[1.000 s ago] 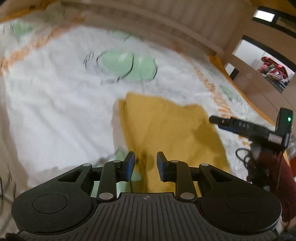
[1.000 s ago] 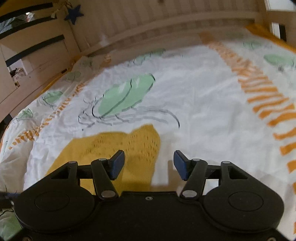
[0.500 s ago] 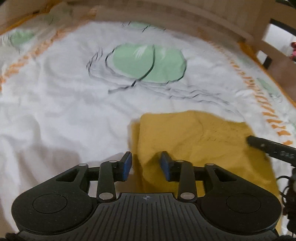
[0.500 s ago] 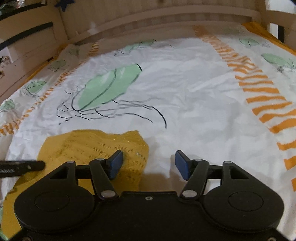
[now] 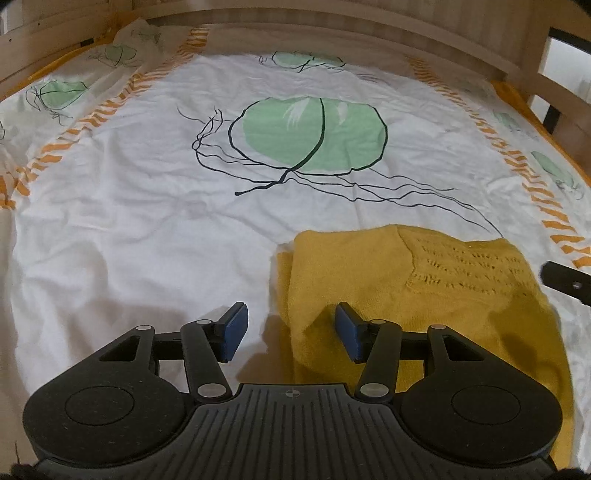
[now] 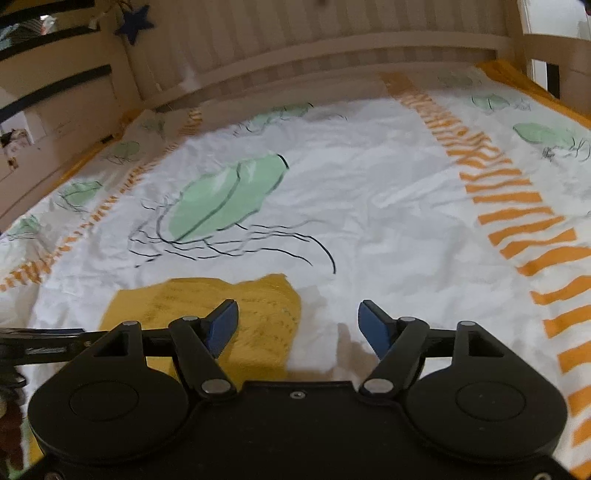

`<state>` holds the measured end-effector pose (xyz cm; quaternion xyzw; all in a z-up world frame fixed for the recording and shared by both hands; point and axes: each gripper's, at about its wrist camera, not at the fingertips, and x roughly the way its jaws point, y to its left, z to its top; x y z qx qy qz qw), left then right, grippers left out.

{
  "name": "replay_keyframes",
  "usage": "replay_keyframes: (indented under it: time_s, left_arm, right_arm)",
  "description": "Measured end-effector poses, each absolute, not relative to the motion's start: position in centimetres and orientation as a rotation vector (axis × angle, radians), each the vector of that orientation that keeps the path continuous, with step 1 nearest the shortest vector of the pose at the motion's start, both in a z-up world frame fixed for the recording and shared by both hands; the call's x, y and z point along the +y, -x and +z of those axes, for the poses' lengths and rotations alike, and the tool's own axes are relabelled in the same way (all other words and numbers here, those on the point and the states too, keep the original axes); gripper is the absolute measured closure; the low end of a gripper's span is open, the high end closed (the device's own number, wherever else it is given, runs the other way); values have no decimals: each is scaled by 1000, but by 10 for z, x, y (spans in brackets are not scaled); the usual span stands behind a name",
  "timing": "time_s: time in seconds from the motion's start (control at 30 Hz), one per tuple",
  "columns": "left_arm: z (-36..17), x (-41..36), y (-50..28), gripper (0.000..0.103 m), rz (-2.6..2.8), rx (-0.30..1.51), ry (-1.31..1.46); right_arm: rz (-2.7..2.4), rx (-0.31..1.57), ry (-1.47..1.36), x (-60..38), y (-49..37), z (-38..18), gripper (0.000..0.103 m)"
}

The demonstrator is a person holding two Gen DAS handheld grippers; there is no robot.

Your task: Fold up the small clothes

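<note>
garment (image 5: 413, 295) lying on bedsheet (image 5: 147, 229), bed rail (image 5: 332, 22) behind

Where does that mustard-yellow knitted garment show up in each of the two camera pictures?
Left wrist view: the mustard-yellow knitted garment lies lower right, under the right fingertip.
Right wrist view: it lies lower left, behind the left fingertip.
Shared landmark: the big green leaf print on the white bedsheet.

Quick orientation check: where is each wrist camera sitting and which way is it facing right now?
Left wrist: behind the left tool, looking forward over the bedsheet to the bed rail; its open jaws straddle the left edge of the yellow garment.
Right wrist: behind the right tool, facing the rail; open jaws straddle the garment's right edge.
Shared: garment, sheet with its green print; each view catches the other tool at its edge.
</note>
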<state>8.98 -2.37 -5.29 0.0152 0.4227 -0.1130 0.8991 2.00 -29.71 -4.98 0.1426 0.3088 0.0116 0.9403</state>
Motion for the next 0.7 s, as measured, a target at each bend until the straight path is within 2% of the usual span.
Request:
replay_keyframes:
  time_s: [0.27, 0.43, 0.53, 0.7]
  left_arm:
    - [-45, -19, -79, 52, -218, 875, -31]
    - [-48, -18, -70, 52, -218, 877, -51]
    - [-48, -16, -68, 52, -214, 875, -54]
    - [-25, -6, -48, 53, -167, 771, -71]
  right_arm:
    - [34, 623, -274, -289, 8, -37, 21]
    - [36, 701, -238, -279, 9, -55, 21]
    - [5, 751, -212, -278, 6, -68, 15]
    - [13, 665, -208, -277, 23, -47, 14]
